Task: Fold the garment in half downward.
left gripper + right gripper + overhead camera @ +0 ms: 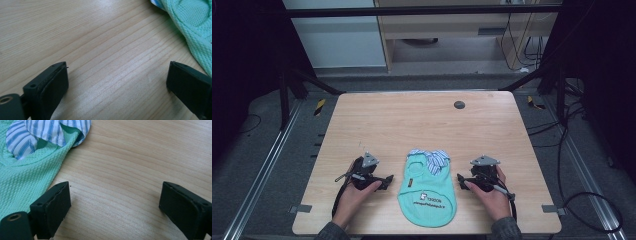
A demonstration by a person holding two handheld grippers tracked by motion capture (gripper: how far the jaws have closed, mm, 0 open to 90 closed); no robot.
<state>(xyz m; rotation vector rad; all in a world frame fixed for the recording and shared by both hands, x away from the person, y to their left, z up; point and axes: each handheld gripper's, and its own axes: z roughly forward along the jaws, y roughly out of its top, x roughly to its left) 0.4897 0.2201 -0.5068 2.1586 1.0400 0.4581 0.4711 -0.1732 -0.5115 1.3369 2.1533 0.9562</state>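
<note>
Resting low on the table: left gripper and right gripper, jaws wide, empty, flanking the mint garment. Printed logo illegible; striped collar bunched.

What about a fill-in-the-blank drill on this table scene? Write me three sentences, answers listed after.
1. The mint-green garment lies flat on the wooden table, ____ the left tool and the right tool.
2. The garment's collar is white with ____ stripes.
3. Both tools have their jaws ____, with bare wood in the gap.

Missing words: between; blue; open
</note>
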